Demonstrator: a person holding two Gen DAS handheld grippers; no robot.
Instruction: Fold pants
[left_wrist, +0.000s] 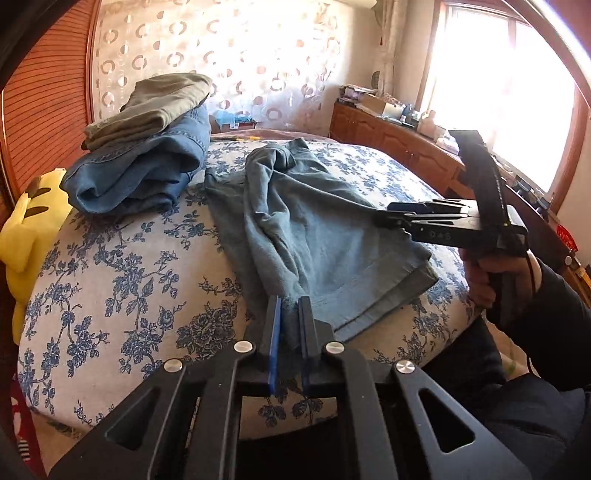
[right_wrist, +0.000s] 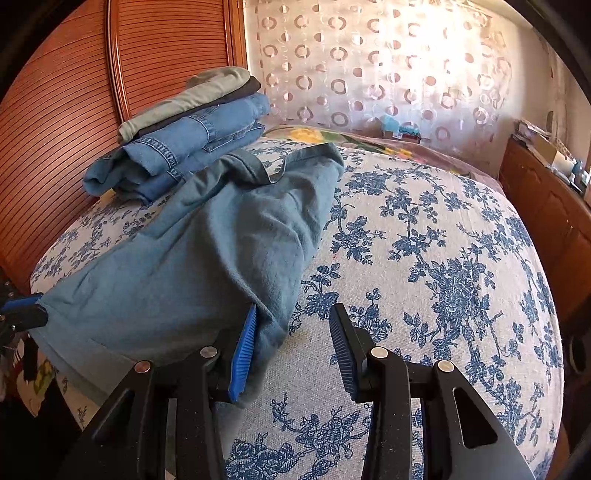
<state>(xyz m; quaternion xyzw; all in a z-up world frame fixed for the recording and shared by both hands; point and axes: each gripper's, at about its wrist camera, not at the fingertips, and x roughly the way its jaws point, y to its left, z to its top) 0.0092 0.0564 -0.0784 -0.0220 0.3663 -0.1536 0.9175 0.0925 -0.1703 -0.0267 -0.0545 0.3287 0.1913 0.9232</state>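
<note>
Teal-blue pants (left_wrist: 314, 229) lie lengthwise on the flower-print bed cover (left_wrist: 129, 277), waist end far, hems near. My left gripper (left_wrist: 290, 301) is shut on a bunched hem corner, with fabric pinched between its blue pads. In the right wrist view it shows at the far left edge (right_wrist: 22, 310), on the pants' (right_wrist: 207, 251) near-left corner. My right gripper (right_wrist: 293, 310) is open at the other hem corner; cloth rests against its left pad and the right pad stands apart over the bed cover (right_wrist: 424, 240). The left wrist view shows it from the side (left_wrist: 384, 216), held by a hand.
A pile of folded jeans and khaki pants (left_wrist: 147, 147) sits at the bed's far left, by the wooden headboard (right_wrist: 55, 129). A yellow cushion (left_wrist: 26, 240) lies at the left edge. A cluttered wooden cabinet (left_wrist: 399, 140) runs along the right under the window.
</note>
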